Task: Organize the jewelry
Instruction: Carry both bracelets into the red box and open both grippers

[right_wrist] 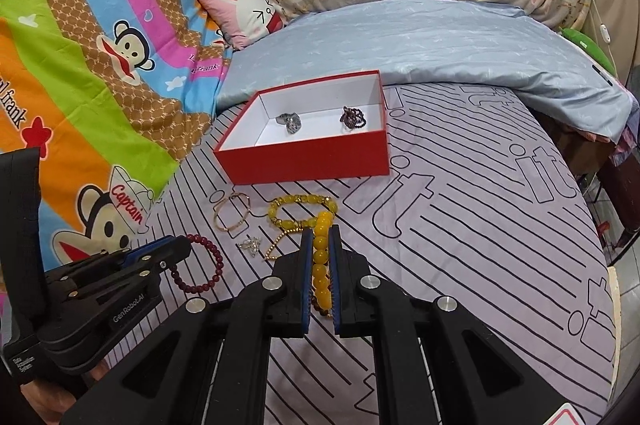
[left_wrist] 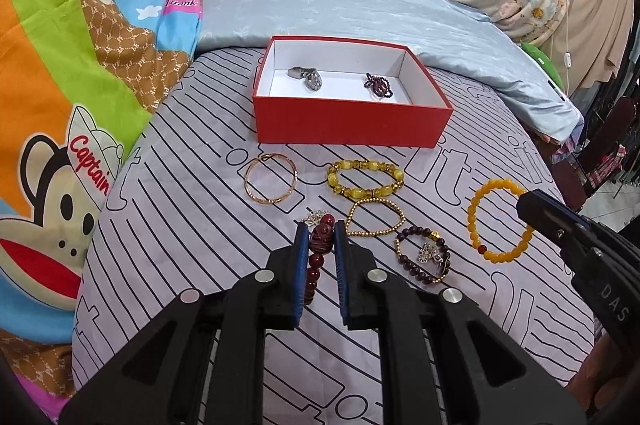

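A: Left fingers (left_wrist: 322, 239) pinching the red bracelet (left_wrist: 316, 257) above the bed (left_wrist: 480, 153); loop dangling, could snag the loose pieces on the bed.

B: Right fingers (right_wrist: 320, 245) clamped on the yellow bracelet (right_wrist: 322, 265). Smooth beads, might slip short of the box (right_wrist: 304, 161).

left gripper (left_wrist: 322, 245) clamped, right gripper (right_wrist: 321, 245) clamped

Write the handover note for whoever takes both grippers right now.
Left gripper: shut on the dark red bead bracelet.
Right gripper: shut on the orange bead bracelet.
Done: a silver piece and a dark purple piece lie in the red box.
Left: box both held bracelets, then the gold bangle, yellow bracelet, gold bead chain and brown bracelet on the bed.
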The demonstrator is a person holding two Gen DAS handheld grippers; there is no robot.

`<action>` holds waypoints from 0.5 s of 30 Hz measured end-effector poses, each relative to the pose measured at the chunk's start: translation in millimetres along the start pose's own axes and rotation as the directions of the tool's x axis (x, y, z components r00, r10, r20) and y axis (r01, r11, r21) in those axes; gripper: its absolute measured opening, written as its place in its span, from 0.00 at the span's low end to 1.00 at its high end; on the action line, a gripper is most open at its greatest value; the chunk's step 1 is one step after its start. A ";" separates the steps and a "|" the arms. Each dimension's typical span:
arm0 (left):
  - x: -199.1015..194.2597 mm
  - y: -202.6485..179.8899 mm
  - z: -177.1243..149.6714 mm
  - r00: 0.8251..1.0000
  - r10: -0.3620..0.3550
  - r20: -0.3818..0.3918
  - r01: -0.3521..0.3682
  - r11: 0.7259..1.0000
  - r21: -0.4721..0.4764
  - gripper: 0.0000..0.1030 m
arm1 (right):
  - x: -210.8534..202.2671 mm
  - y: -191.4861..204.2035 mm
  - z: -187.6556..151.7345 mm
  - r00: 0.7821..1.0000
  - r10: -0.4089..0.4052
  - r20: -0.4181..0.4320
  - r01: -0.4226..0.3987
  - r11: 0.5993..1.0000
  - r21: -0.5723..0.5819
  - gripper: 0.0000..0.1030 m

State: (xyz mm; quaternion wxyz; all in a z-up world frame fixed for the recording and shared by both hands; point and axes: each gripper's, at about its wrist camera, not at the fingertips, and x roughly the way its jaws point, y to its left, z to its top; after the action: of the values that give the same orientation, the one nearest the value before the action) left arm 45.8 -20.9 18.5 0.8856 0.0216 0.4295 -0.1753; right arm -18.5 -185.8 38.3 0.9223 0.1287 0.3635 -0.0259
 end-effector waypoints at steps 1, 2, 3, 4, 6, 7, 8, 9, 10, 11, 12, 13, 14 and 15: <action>-0.6 0.0 1.6 1.000 -0.001 0.001 0.001 1.000 -0.002 0.12 | -0.6 0.7 2.3 1.000 0.003 0.004 -0.003 1.000 0.000 0.06; -1.3 -0.2 4.4 1.000 -0.002 0.003 0.002 1.000 -0.002 0.12 | -1.2 1.4 4.0 1.000 0.004 0.007 -0.004 1.000 -0.001 0.06; -1.9 -0.2 6.4 1.000 -0.003 0.006 0.003 1.000 -0.001 0.12 | -1.3 2.2 6.1 1.000 0.005 0.009 -0.005 1.000 -0.002 0.06; -2.8 -0.8 8.6 1.000 -0.001 0.011 0.001 1.000 0.000 0.12 | -1.4 3.0 7.8 1.000 0.006 0.012 -0.006 1.000 -0.004 0.06; -4.2 -0.9 14.9 1.000 -0.001 0.021 0.001 1.000 0.004 0.12 | -1.4 4.3 14.1 1.000 0.011 0.021 -0.011 1.000 -0.008 0.06; -4.9 -0.7 18.0 1.000 -0.001 0.026 0.001 1.000 0.004 0.12 | -0.8 5.4 16.8 1.000 0.013 0.025 -0.013 1.000 -0.010 0.06; -5.5 -0.7 21.4 0.999 -0.004 0.032 0.004 1.000 0.003 0.12 | -0.5 6.4 20.8 0.999 0.015 0.031 -0.015 1.000 -0.014 0.06; -6.0 -0.6 25.9 0.999 -0.004 0.040 0.004 1.000 0.004 0.12 | 0.3 7.3 24.6 0.999 0.017 0.037 -0.016 1.000 -0.017 0.06; -6.5 -0.8 30.3 0.999 -0.003 0.048 0.003 1.000 0.005 0.12 | 1.5 8.6 28.4 0.999 0.018 0.041 -0.017 1.000 -0.020 0.06; -6.8 -0.7 33.8 0.999 -0.005 0.054 0.004 1.000 0.005 0.12 | 3.3 9.5 33.8 0.999 0.019 0.048 -0.018 1.000 -0.024 0.06; -7.1 -0.6 40.1 0.998 -0.005 0.065 0.005 1.000 0.003 0.12 | 4.4 9.9 38.0 0.998 0.019 0.053 -0.017 0.999 -0.028 0.06; -7.1 -0.6 44.7 0.997 -0.005 0.073 0.004 1.000 0.003 0.12 | 6.2 10.3 42.9 0.998 0.017 0.060 -0.015 0.999 -0.031 0.06; -7.1 -0.2 48.7 0.997 -0.006 0.079 0.005 1.000 0.005 0.12 | 8.0 11.2 46.9 0.998 0.016 0.065 -0.014 0.999 -0.032 0.06; -6.4 -1.1 54.7 0.996 -0.004 0.086 0.004 1.000 0.009 0.12 | 10.6 11.4 51.9 0.997 0.016 0.070 -0.014 0.999 -0.034 0.06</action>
State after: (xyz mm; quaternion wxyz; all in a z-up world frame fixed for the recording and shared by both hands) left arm 83.0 -30.4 58.0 0.9029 0.0172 0.3901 -0.1798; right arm 25.3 -187.7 70.1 0.9367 0.1152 0.3301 -0.0175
